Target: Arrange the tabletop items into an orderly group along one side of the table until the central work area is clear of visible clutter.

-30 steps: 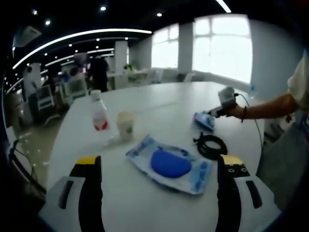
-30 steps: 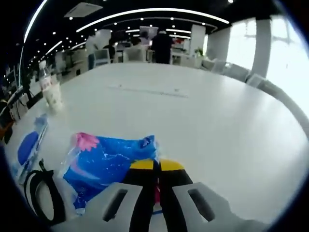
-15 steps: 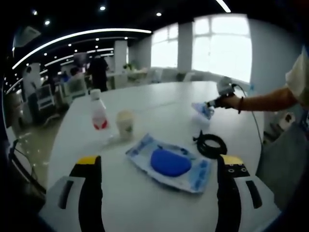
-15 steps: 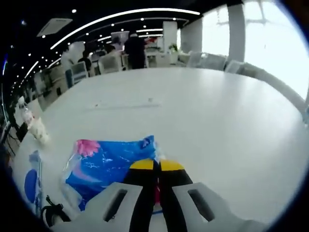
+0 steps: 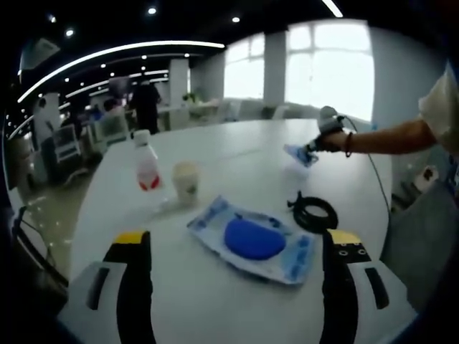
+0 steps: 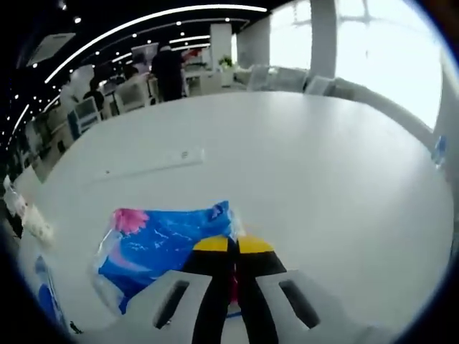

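My right gripper [image 6: 231,247] is shut on a blue packet with a pink flower print [image 6: 161,247] and holds it above the white table [image 6: 308,172]. In the left gripper view that packet [image 5: 297,153] hangs over the table's far right, under a person's outstretched arm [image 5: 387,136]. My left gripper [image 5: 233,247] stands open near the table's front edge with nothing between its jaws. Just ahead of it lies a clear pack with a blue oval pad [image 5: 252,240]. A coiled black cable [image 5: 315,213] lies to its right. A paper cup [image 5: 186,183] and a bottle with a red label [image 5: 146,169] stand at the left.
A long white strip [image 6: 154,162] lies across the table's middle in the right gripper view. Chairs and standing people [image 5: 147,104] fill the room behind the table. The table's far half [image 5: 244,147] is bare.
The right gripper has lifted the blue packet and carried it farther across the table, away from the cable and pad pack. The left gripper has stayed still and open.
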